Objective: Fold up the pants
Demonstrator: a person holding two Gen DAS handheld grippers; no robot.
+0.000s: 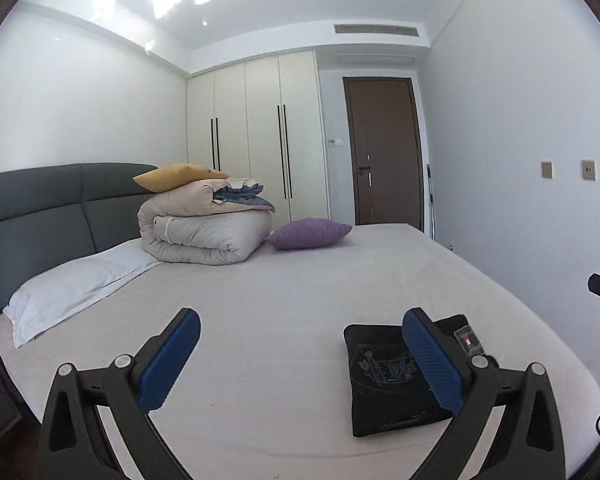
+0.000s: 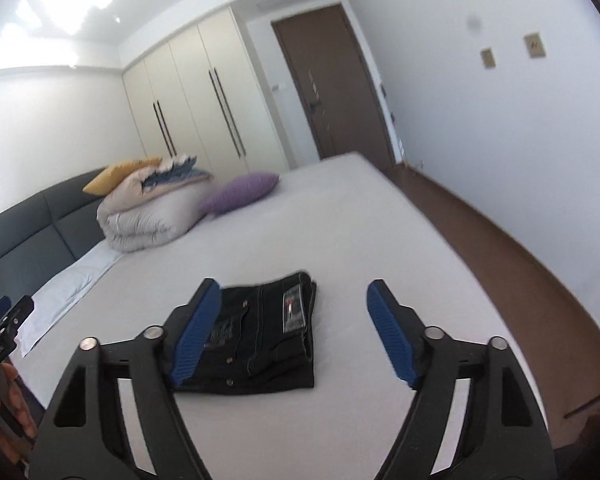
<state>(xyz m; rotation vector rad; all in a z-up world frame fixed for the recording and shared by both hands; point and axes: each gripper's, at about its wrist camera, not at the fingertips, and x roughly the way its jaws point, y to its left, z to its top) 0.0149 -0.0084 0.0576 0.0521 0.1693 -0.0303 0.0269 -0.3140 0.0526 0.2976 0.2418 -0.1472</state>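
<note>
- Black pants (image 2: 260,332) lie folded in a small flat square on the bed (image 2: 340,240), near its front edge, with a small tag on top.
- Nothing holds the pants. The left hand-held gripper (image 1: 300,356) is spread wide with only bed showing between its blue pads (image 1: 168,364); the pants sit off to its right side.
- The right hand-held gripper (image 2: 294,332) is spread wide too, up above the pants and not touching them.
- Smooth pale sheet covers the bed, with few wrinkles.
- Farther back a purple pillow (image 1: 310,233) lies just beside a rolled-up quilt (image 1: 204,232), and a yellow pillow (image 1: 180,176) sits on top of that pile.
- A white pillow (image 1: 72,288) lies by the grey padded headboard (image 1: 40,216).
- Behind are cream closet doors (image 1: 260,132), a brown door (image 1: 382,152), white walls and a brown floor (image 2: 500,248).
</note>
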